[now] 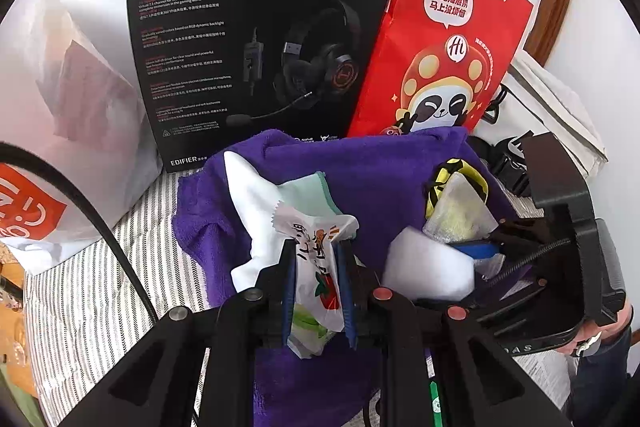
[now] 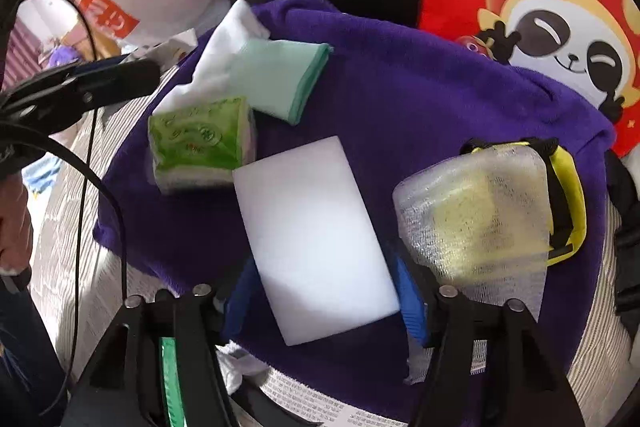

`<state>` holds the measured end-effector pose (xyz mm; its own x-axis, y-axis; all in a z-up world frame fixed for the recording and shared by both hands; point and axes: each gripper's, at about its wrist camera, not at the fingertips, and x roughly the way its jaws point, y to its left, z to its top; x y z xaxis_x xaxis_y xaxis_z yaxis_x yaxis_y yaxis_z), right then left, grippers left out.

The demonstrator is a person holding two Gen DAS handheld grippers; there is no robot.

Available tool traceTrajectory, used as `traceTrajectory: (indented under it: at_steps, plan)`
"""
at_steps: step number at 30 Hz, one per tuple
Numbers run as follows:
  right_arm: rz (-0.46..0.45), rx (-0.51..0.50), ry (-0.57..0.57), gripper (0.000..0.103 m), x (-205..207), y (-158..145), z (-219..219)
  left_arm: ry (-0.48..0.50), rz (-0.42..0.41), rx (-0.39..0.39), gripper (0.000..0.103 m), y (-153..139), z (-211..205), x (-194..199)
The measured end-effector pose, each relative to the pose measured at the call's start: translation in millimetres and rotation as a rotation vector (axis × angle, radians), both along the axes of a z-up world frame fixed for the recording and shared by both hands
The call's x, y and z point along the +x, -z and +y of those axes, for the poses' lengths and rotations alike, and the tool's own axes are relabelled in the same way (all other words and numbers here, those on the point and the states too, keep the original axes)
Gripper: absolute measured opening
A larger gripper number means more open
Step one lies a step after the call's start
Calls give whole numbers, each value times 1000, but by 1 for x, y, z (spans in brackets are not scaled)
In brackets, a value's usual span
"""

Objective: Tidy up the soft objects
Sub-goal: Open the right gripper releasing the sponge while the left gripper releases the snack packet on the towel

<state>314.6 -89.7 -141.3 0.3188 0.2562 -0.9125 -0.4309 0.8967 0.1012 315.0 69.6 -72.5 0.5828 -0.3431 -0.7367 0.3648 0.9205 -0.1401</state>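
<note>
A purple towel [image 1: 360, 179] [image 2: 420, 87] is spread on the striped bedding. My left gripper [image 1: 318, 287] is shut on a white printed packet [image 1: 316, 279] and holds it just above the towel. My right gripper [image 2: 324, 301] is open. A white foam block [image 2: 316, 239] [image 1: 424, 267] lies flat on the towel between its blue pads [image 2: 410, 301], with a gap on the left side. A white sock with a mint cuff [image 2: 276, 79] [image 1: 272, 195], a green tissue packet [image 2: 200, 143] and a mesh-wrapped yellow sponge [image 2: 476, 215] [image 1: 456, 207] also lie on the towel.
A black headset box [image 1: 260, 39] and a red paper bag [image 1: 448, 39] stand upright behind the towel. A white plastic bag [image 1: 60, 107] sits at the left. A black cable [image 1: 100, 219] crosses the striped sheet [image 1: 100, 287]. Black straps [image 1: 504, 163] lie at the right.
</note>
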Motion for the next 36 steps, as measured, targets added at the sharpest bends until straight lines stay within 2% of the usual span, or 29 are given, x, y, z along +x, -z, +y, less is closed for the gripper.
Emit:
traceTrajectory:
  at_steps: [3,8,15,21,28,29,32,34,36]
  plan:
    - [4,-13,-3,78,-2,0,0,3,3,5,19,1,-1,1]
    - [5,-2,6,78,-1,-8,-3,15,7,4,19,2,-2,2]
    - [-80,28,63,78,-8,-48,-33,70,20,-7,19,3,-13,-4]
    - [-115,69,195,78,-3,-70,-77,144,36,48,21,9,-36,-14]
    - [-130,104,239,78,0,-85,-99,141,66,135,27,25,-50,-24]
    - [-138,104,241,78,-1,-89,-101,137,68,146,30,28,-51,-25]
    - [-153,108,234,78,-8,-96,-101,133,67,188,54,34,-54,-28]
    - [-164,111,225,78,-11,-99,-97,128,57,226,54,34,-54,-30]
    - [-178,102,215,78,-18,-105,-93,124,48,256,61,32,-54,-34]
